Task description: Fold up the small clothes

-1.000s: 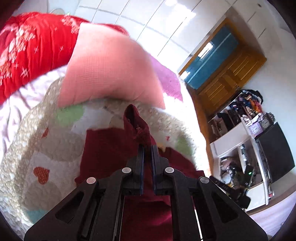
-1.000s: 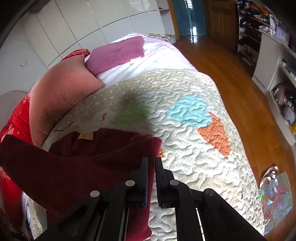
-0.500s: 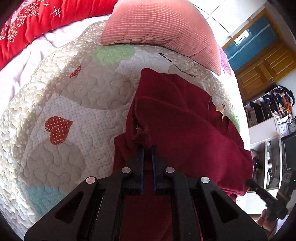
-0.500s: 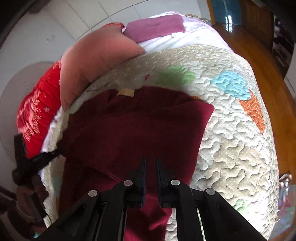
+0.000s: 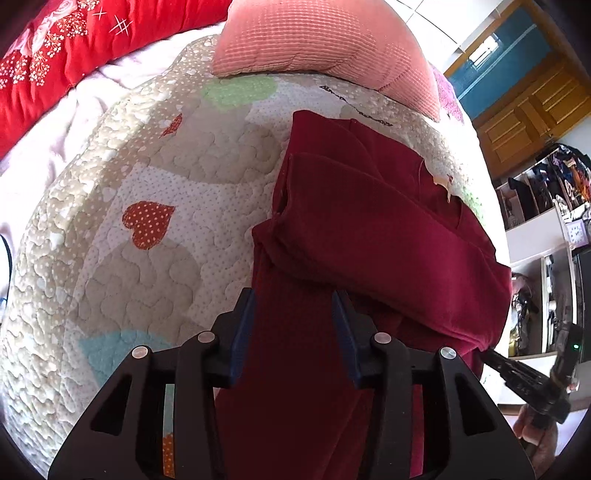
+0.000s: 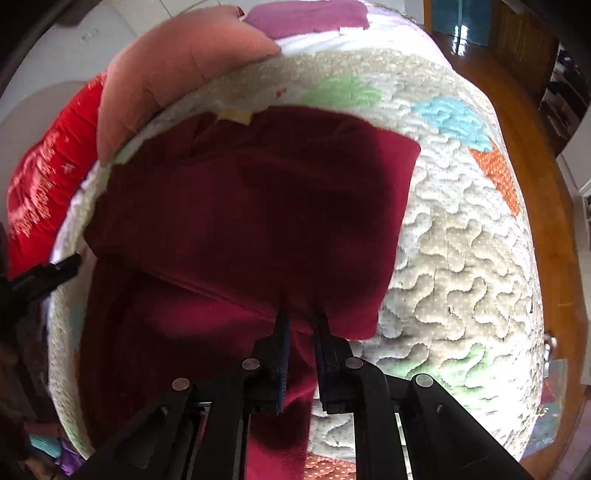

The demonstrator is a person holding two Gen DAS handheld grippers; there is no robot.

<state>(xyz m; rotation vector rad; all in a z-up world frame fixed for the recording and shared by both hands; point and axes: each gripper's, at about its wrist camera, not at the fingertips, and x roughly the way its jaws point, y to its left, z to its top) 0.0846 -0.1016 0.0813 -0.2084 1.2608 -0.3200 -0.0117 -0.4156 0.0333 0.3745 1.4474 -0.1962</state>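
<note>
A dark red garment lies folded over on the quilted bedspread, its label near the far edge. My left gripper hovers over the garment's near left part. Its jaws are opening, and the cloth lies below and between the fingers without being pinched. In the right wrist view the same garment shows a folded top layer. My right gripper points down at that layer's near edge. Its jaws are starting to open, with the hem still caught between the narrow-set pads.
A pink pillow and a red blanket lie at the head of the bed, with a purple cloth behind. Wooden floor runs along the bed's right side, and cluttered shelves stand beyond.
Both grippers came down toward the bed, laying the lifted part of the garment over the rest. The left jaws, shut on the cloth before, have spread and let it go.
</note>
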